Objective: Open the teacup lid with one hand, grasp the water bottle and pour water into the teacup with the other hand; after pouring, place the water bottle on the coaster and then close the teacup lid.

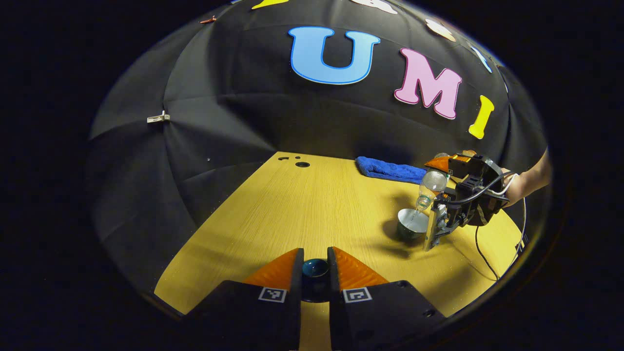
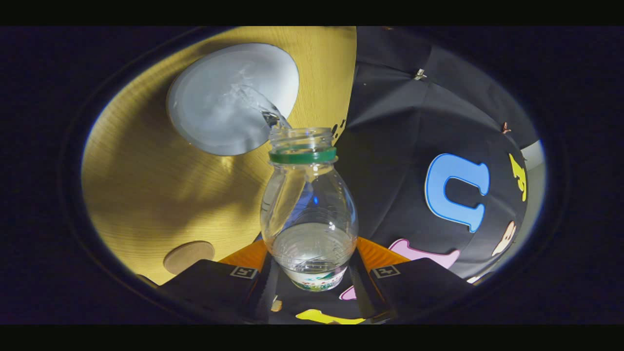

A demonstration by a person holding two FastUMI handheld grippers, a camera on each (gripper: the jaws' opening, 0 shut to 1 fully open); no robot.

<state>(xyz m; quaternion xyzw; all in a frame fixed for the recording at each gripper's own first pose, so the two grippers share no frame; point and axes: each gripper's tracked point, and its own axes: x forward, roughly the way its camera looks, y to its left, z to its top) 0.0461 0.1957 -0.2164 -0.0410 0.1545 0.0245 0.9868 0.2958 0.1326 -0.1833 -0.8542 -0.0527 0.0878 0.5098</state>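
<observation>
Two steps look done, pour is in progress. Teacup (image 1: 412,223) sits uncovered on the wooden table (image 1: 302,214), right of centre, near the blue cloth (image 1: 390,170). Water bottle (image 2: 309,209) is tipped mouth-down over it, a thin stream falling from the neck into the pale inside of the cup (image 2: 233,97); some water is left in the bottle. Right gripper (image 2: 312,273) has both fingers pressed on the bottle's lower body, one each side. It also shows from the left gripper view (image 1: 463,195), held by a hand (image 1: 524,185) just above and beside the cup. Left gripper (image 1: 315,273) holds the teacup lid (image 1: 315,268), a dark round piece clamped between narrow fingers, well apart from the cup, low over the table. Coaster (image 2: 188,257), a round brownish disc, lies bare on the table near the cup. Still left, by my read: finish pouring, right the bottle, set it on the coaster, bring lid back and close the cup.
</observation>
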